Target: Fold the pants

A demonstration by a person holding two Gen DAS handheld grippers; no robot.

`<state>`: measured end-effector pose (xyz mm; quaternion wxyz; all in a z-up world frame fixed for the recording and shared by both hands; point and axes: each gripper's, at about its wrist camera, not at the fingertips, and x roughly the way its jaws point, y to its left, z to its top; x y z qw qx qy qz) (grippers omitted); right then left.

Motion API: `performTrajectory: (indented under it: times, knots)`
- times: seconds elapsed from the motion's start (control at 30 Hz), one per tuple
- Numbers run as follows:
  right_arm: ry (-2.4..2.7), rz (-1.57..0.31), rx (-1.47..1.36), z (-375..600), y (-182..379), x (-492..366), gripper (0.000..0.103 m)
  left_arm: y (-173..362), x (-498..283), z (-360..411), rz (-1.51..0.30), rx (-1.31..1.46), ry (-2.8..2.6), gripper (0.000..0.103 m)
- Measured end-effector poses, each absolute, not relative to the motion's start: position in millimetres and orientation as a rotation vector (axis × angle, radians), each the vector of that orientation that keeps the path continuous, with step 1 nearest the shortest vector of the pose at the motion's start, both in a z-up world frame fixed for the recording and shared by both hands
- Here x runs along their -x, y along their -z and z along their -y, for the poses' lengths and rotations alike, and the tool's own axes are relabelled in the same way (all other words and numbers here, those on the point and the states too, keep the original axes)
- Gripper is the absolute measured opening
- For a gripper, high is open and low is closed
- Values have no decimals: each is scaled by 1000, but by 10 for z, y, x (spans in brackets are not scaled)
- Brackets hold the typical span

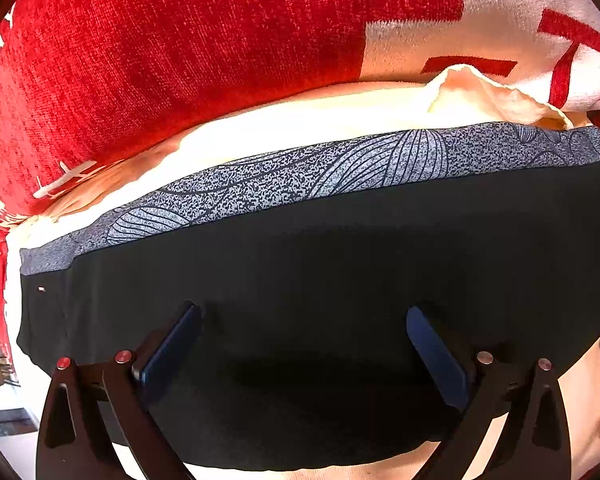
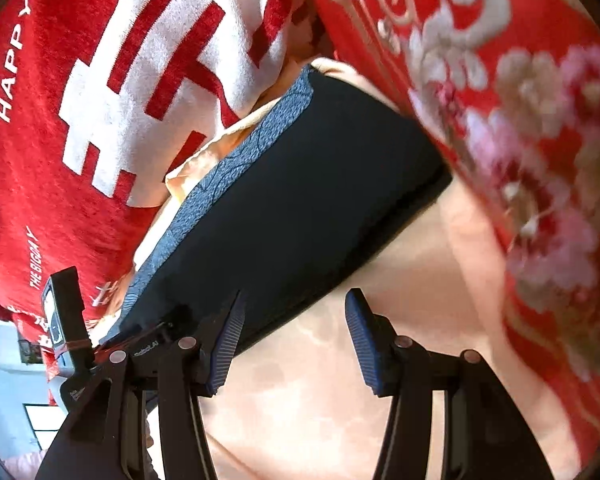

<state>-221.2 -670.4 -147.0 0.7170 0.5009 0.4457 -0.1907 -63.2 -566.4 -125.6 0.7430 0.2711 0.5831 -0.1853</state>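
**Black pants folded on pale sheet**

Black pants [image 1: 300, 280], one folded pair with grey patterned waistband [image 1: 340, 168], flat on peach sheet [image 2: 340, 400]. Two claws, left claw [image 1: 304, 344] and right claw [image 2: 296, 340], both spread, pinching nothing. Open sheet beside right edge; two red blankets behind.

Matt black cloth pants [image 1: 300, 240], fuzzy red blanket [image 1: 180, 40]

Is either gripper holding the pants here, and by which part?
Nothing is held: left gripper open above the pants; right gripper open beside them.
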Motion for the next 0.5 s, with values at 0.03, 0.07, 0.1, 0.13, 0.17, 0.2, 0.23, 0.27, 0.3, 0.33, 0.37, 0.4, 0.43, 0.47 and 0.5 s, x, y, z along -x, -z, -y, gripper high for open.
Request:
performTrajectory:
  times: [0.03,0.07,0.1,0.13,0.17,0.2,0.23,0.27,0.3,0.33,0.37,0.4,0.43,0.47,0.5]
  knots:
    - [422,-978,-1124,6695,1490,2223,56,1256,632,5664,-1278,-594,406,103]
    - [425,-969,-1143,6693,1514,2228,56,1256,630,5667,-1278,-593,406,103]
    - [430,-962,-1160,6690,1532,2245,56,1255,630,5671,-1278,-592,405,103]
    - [435,-955,-1177,6691,1551,2259,56,1256,627,5671,-1279,-591,404,103]
    - [442,-948,-1194,6690,1573,2280,56,1254,629,5677,-1279,-590,405,103]
    - [448,-934,-1204,6683,1584,2300,56,1254,632,5675,-1279,-590,405,103]
    - [453,-928,-1200,6676,1585,2304,56,1252,637,5673,-1278,-588,405,103]
    - [456,-925,-1197,6678,1595,2289,56,1253,636,5672,-1278,-588,405,103]
    - [461,-915,-1195,6675,1602,2278,56,1255,639,5673,-1277,-587,404,103]
    - [464,-907,-1197,6679,1609,2278,56,1266,630,5656,-1277,-587,404,103]
    - [470,-886,-1206,6691,1618,2269,56,1265,632,5661,-1277,-588,404,103]
    - [475,-870,-1214,6705,1628,2258,56,1267,635,5658,-1276,-588,405,103]
    - [478,-857,-1220,6718,1638,2238,56,1268,635,5658,-1276,-588,406,103]
    - [480,-850,-1220,6726,1643,2226,56,1269,640,5655,-1275,-588,407,103]
    - [484,-838,-1217,6730,1652,2200,57,1268,635,5642,-1275,-587,409,103]
